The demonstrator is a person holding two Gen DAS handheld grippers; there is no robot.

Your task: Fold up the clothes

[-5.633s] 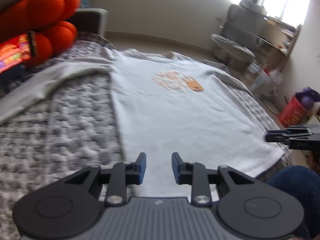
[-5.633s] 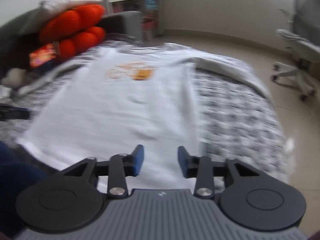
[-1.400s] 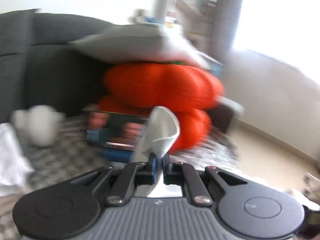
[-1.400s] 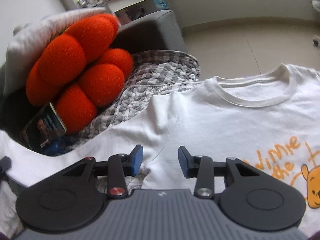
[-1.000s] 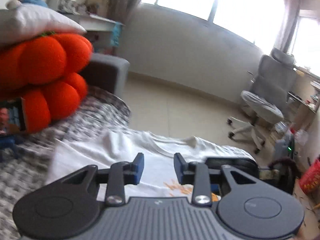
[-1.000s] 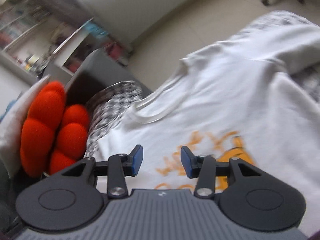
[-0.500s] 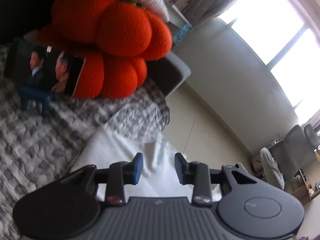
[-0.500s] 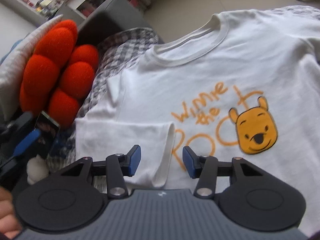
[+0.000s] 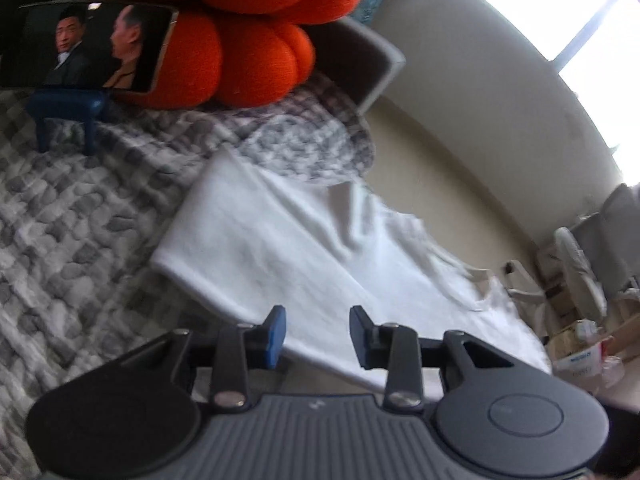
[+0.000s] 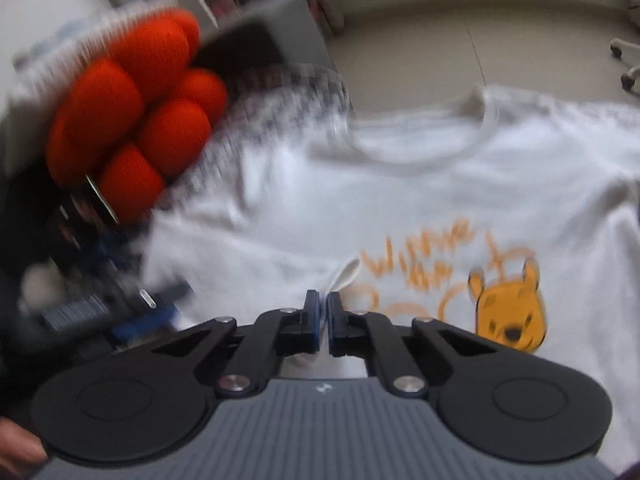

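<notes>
Here, right hand-held gripper (image 10: 323, 304) clamped on T-shirt (image 10: 420, 184).

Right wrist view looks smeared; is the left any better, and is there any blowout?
Right wrist view: heavy motion blur, worst on the orange knotted cushion; the white printed T-shirt is soft, the right gripper sharp. Left wrist view: mostly sharp, the T-shirt only slightly soft, the bright window clipped to white, fisheye bending the wall line.

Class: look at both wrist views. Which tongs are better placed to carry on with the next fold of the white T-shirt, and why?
Probably the right tongs: they look shut on a fold of the T-shirt by its print. The left tongs are open, empty, over the folded sleeve.
</notes>
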